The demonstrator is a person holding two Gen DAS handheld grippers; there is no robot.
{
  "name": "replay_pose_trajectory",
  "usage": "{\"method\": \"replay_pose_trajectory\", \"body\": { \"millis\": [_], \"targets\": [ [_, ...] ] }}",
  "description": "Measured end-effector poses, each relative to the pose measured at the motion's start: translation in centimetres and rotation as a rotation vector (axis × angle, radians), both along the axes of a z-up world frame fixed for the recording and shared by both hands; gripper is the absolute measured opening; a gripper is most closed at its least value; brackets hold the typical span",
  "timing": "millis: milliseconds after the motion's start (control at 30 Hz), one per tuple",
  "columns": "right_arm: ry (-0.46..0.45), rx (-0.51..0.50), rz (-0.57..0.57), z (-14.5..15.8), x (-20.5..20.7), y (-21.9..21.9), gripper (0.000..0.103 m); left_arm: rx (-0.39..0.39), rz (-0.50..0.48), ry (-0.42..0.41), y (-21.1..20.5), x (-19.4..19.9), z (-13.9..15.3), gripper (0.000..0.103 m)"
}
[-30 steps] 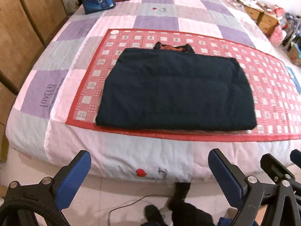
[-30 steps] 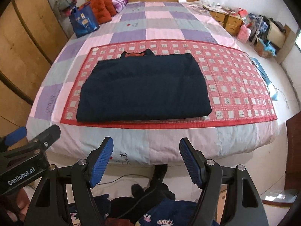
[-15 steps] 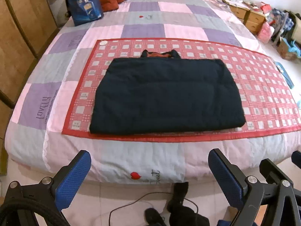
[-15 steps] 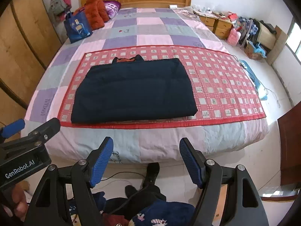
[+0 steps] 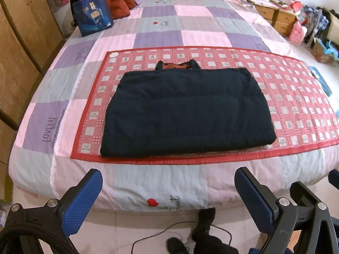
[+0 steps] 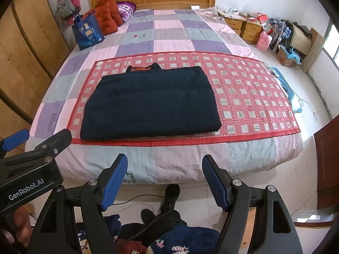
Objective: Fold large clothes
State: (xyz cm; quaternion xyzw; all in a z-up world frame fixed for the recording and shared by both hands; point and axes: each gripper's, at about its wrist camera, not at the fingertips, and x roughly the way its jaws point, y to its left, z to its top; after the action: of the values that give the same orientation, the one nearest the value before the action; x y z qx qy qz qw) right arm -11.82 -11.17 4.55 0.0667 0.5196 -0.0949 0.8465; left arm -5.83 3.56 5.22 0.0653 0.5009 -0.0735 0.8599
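Observation:
A dark navy padded jacket [image 5: 186, 112] [image 6: 150, 103] lies folded into a flat rectangle on a red checked mat [image 5: 296, 97] [image 6: 250, 97] spread over the bed, its orange-lined collar at the far edge. My left gripper [image 5: 167, 186] hangs open off the foot of the bed, well back from the jacket, nothing between its blue pads. My right gripper [image 6: 165, 173] is open too, held just as far back, and empty. The left gripper's body also shows at the left of the right wrist view.
A patchwork quilt [image 6: 173, 27] covers the bed, with a blue bag [image 6: 88, 32] and orange cushions near the wooden headboard. A wardrobe [image 6: 23, 63] lines the left side. Bedside drawers [image 6: 245, 27] and clutter stand at the right. A person's legs, shoes and a cable [image 6: 137, 199] are below on the floor.
Both grippers have drawn back and up from the bed, so the bed and headboard show more fully. The folded jacket has not moved.

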Motion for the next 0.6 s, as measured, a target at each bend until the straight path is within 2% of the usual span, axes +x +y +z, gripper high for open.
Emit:
{"method": "replay_pose_trajectory", "body": {
  "millis": [600],
  "targets": [
    [-0.007,0.000,0.009,-0.04,0.77,0.69,0.076,-0.001,-0.008,0.002,0.28,0.50,-0.06,0.102]
  ]
}}
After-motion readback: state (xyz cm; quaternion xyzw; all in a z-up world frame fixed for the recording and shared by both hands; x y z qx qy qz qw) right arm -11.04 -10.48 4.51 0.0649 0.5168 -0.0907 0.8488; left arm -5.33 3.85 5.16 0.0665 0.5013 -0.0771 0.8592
